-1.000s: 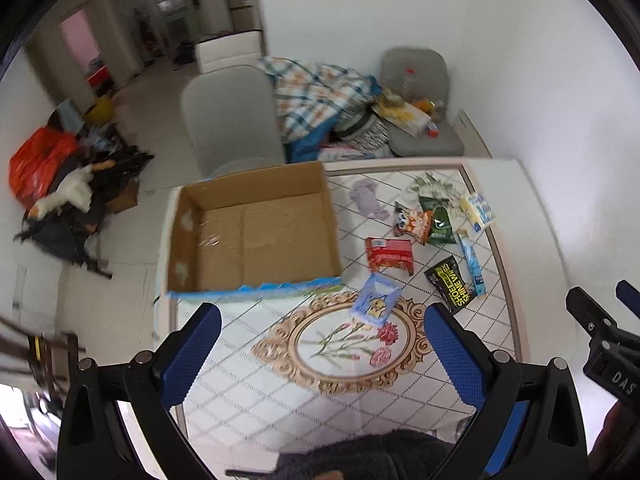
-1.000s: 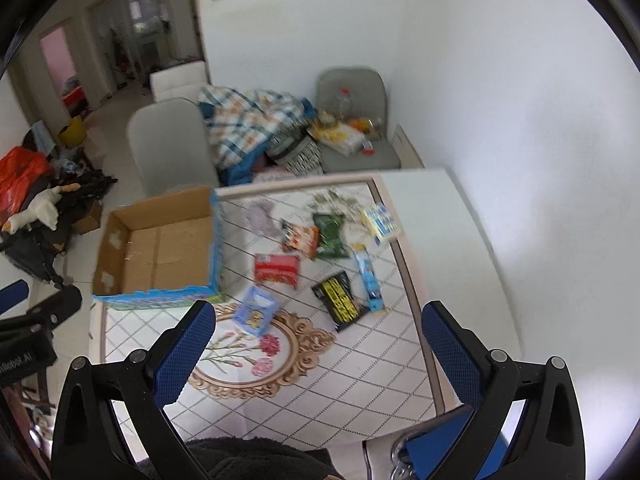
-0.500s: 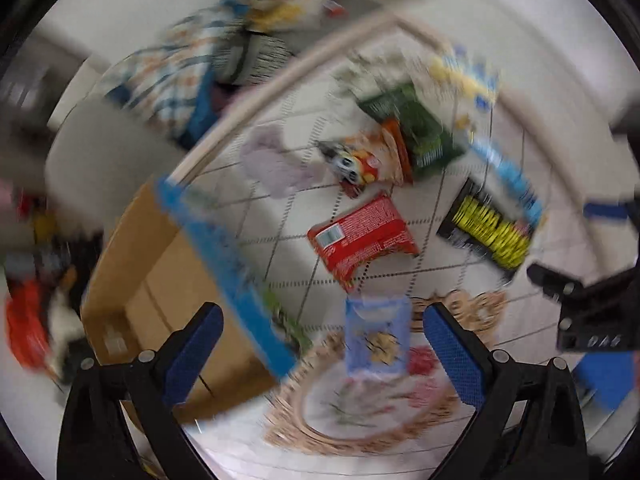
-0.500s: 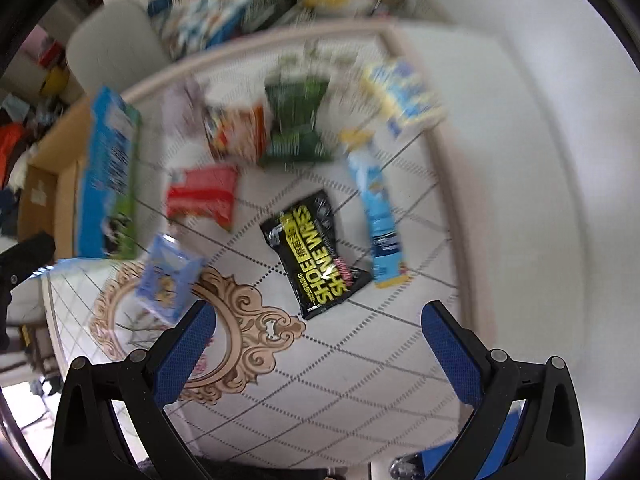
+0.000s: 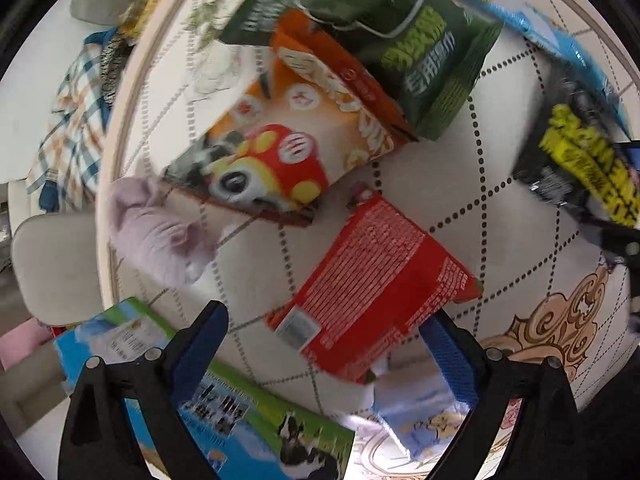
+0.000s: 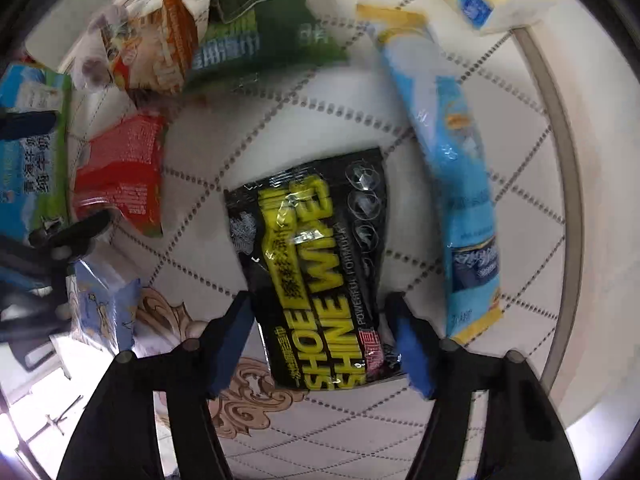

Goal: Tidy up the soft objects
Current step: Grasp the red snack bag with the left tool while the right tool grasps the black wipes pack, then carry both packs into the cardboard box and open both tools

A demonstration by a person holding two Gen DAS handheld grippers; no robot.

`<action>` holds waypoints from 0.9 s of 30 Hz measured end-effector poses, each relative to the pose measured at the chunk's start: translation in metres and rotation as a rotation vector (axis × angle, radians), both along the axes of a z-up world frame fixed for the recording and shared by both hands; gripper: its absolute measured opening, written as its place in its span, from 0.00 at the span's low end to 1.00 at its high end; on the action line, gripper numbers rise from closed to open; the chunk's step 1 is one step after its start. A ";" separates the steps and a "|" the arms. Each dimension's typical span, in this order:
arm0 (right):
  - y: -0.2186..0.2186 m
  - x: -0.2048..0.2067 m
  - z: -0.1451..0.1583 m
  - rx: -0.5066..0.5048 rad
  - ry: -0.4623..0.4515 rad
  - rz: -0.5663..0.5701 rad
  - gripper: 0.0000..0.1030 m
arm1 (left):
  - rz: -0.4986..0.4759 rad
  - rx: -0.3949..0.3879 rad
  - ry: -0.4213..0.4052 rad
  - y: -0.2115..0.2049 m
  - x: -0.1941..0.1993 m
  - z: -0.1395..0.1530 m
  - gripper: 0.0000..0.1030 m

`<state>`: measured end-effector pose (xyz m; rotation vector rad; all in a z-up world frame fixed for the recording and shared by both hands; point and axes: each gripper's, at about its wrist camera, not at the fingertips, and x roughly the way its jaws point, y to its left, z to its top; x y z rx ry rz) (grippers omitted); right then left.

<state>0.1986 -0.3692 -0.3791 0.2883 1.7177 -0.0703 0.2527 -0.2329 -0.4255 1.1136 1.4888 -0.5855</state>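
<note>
My left gripper [image 5: 326, 344] points down at the table, its jaws closing. The lower end of a red snack packet [image 5: 372, 280] lies between its blue fingers [image 5: 204, 332], with a gap on the left side. My right gripper [image 6: 322, 344] straddles the near end of a black-and-yellow shoe wipes packet [image 6: 316, 264]. Its jaws are closing, and the pads [image 6: 412, 344] stand right at the packet's edges, which stays flat. A lilac soft lump [image 5: 160, 232] lies left of the red packet.
On the diamond-patterned tablecloth [image 5: 460, 184] lie an orange snack bag [image 5: 304, 136], a green bag [image 5: 384, 36], a long light-blue packet [image 6: 460, 168], a yellow-white pack [image 6: 496, 0] and a blue tissue pack [image 6: 104, 308]. The printed side of the cardboard box [image 5: 224, 400] stands at lower left.
Both grippers dropped from high above the table to just over the packets. The left view rolled round. The right fingers moved much closer together; the left ones narrowed slightly.
</note>
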 end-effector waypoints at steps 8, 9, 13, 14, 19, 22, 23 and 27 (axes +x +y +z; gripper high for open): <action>-0.018 -0.019 -0.018 0.050 0.049 -0.095 0.62 | 0.452 -0.035 0.190 0.020 0.023 -0.002 0.46; -0.017 -0.020 -0.021 0.054 0.047 -0.101 0.62 | 0.526 -0.065 0.234 0.024 0.025 -0.001 0.46; -0.012 -0.020 -0.028 0.045 0.049 -0.104 0.65 | 0.566 -0.131 0.262 0.019 0.035 -0.001 0.47; -0.010 -0.019 -0.030 0.040 0.049 -0.105 0.65 | 0.561 -0.131 0.247 0.016 0.036 -0.002 0.47; -0.007 -0.001 -0.030 -0.002 0.047 -0.105 0.60 | 0.564 -0.169 0.186 0.005 0.034 0.007 0.39; -0.004 0.000 -0.017 -0.015 0.026 -0.113 0.55 | 0.580 -0.194 0.132 0.006 0.026 0.025 0.39; -0.004 -0.002 -0.016 -0.015 0.021 -0.117 0.53 | 0.586 -0.202 0.121 0.006 0.028 0.029 0.39; -0.004 -0.011 -0.003 0.014 -0.009 -0.139 0.51 | 0.649 -0.269 0.069 0.014 0.012 0.063 0.39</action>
